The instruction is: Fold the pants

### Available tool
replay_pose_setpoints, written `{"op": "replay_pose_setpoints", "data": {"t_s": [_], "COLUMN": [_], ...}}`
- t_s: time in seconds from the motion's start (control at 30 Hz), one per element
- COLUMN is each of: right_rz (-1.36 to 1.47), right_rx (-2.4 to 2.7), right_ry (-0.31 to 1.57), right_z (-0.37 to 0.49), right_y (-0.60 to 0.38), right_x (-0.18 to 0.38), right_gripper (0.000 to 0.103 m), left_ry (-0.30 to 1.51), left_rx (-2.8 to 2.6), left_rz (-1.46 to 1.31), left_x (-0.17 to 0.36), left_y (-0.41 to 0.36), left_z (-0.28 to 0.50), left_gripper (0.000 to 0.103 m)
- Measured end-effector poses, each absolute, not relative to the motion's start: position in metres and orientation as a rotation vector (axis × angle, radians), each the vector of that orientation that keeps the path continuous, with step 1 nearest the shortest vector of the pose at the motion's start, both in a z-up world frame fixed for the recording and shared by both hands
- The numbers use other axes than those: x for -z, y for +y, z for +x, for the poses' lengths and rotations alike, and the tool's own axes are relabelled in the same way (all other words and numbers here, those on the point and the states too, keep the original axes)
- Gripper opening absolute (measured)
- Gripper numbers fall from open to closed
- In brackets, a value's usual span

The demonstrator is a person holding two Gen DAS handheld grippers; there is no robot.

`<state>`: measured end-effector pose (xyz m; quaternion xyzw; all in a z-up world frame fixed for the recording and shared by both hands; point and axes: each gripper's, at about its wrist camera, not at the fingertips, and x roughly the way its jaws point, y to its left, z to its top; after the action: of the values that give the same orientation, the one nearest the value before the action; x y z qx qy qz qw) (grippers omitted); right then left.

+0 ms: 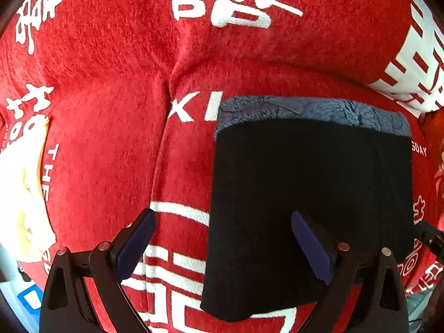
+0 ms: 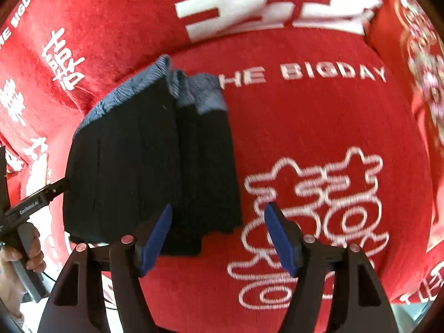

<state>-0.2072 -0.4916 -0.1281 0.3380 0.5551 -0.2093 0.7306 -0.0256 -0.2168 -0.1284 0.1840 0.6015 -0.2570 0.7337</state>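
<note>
Red cover: we read "HE BIGDAY" in white, beside the pants' grey band.
Cover, left edge: "HE BIGDAY" again.
Left-wrist view: we get "XI", "THE", "SDAY".
Left gripper: "GenRobot.AI" on its black arm.

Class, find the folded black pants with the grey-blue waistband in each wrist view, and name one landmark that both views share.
Left wrist view: the folded black pants lie right of centre, waistband at the top.
Right wrist view: the pants lie left of centre, waistband at the upper edge.
Shared landmark: the red blanket with white lettering under them.
</note>
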Motion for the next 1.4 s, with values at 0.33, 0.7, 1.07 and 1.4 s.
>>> {"op": "replay_pose_setpoints", "data": {"t_s": [0.33,0.7,1.07,1.4], "right_rz": [0.878,1.144,1.2,1.156], "right_rx": [0.369,0.106,-0.096,-0.126], "right_ry": [1.174,1.094,1.089,1.144], "right_z": [-0.218,-0.196,-0.177,-0.145], "right_y": [-0.516,-0.553,-0.576,-0.566], "right_x": [0.132,0.171,0.2,0.205], "right_gripper": [0.073,0.075,0.077,0.06], "left_ry": [1.366,1.558,1.636,1.566], "left_rx": [0.708,0.925,1.03,0.961], "left_rz": [0.383,0.182,0.21,0.185], "left_x": [0.126,0.147,0.179,0.179], "left_y": [-0.223,-0.217,-0.242,-0.249], "left_z": [-0.022,0.026,0.021,0.01], "left_gripper": [0.098,0.098,0.1,0.094]}}
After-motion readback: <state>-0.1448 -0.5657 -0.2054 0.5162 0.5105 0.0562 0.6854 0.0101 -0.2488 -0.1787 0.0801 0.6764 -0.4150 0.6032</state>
